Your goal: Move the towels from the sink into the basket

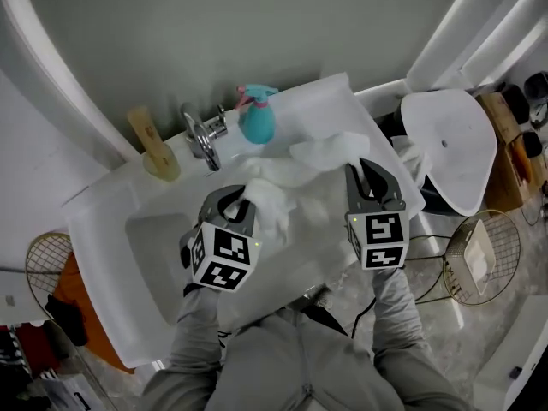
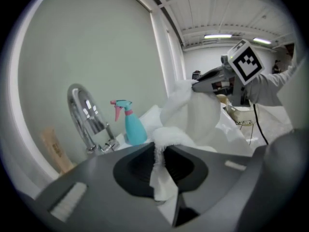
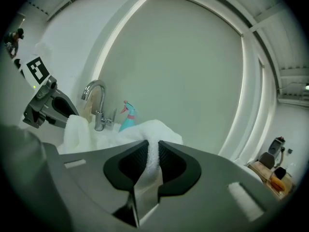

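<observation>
This is a mock washroom corner built inside a large indoor hall, more lab or studio than home. A white sink with a chrome faucet and a teal spray bottle stands against a plain curved backdrop wall. To the right, a wire basket and a loose black cable sit on the bare floor. Farther off, strip lights run along a high panelled ceiling.

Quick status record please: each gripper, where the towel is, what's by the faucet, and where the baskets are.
left gripper: shut on white towel
right gripper: shut on the same towel
towel position: held up between both grippers, above the sink
beside faucet: teal spray bottle, tan bottle
baskets: wire basket on the floor at right; second wire basket at left
</observation>
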The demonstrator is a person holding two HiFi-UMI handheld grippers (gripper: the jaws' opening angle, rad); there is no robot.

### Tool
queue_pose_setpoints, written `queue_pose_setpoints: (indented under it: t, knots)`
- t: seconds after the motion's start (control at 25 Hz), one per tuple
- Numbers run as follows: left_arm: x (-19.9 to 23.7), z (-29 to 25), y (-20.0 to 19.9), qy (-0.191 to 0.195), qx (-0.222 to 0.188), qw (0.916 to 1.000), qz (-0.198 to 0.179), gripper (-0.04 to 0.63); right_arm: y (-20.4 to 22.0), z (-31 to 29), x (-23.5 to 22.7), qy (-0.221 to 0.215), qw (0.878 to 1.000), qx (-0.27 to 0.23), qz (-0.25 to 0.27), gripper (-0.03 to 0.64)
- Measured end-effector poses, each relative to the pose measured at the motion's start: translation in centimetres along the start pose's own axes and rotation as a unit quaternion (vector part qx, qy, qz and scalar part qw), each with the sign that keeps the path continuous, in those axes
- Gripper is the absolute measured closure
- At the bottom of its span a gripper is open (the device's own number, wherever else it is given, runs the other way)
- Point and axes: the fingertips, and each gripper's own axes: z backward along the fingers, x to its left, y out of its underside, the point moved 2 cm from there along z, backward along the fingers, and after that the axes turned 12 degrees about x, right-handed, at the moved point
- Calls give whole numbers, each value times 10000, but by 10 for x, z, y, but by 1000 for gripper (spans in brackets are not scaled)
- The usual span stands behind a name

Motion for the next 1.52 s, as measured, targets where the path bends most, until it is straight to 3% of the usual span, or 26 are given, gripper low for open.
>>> queue_pose_setpoints:
  t: [0.32, 0.52, 0.92, 1.28, 1.52]
  knots:
    - [-54, -15, -73, 580, -477, 9959, -495, 488, 41, 64, -88, 1074, 9929, -2, -519, 558]
    - [-98, -16, -124, 684, -764, 9911, -845, 488, 75, 113, -142, 1608, 9831, -81, -873, 558]
    - [-236, -13, -227, 1090, -1409, 9711, -1591, 488, 159, 236, -256, 2637, 9556, -47, -1316, 558]
    - [-419, -15, -294, 1848, -1761, 9389, -2307, 488, 271, 377, -343, 3642, 9144, 253, -1748, 558]
    - [-535, -19, -318, 2520, -1850, 9056, -2866, 488, 344, 459, -370, 4320, 8733, 595, -2172, 558]
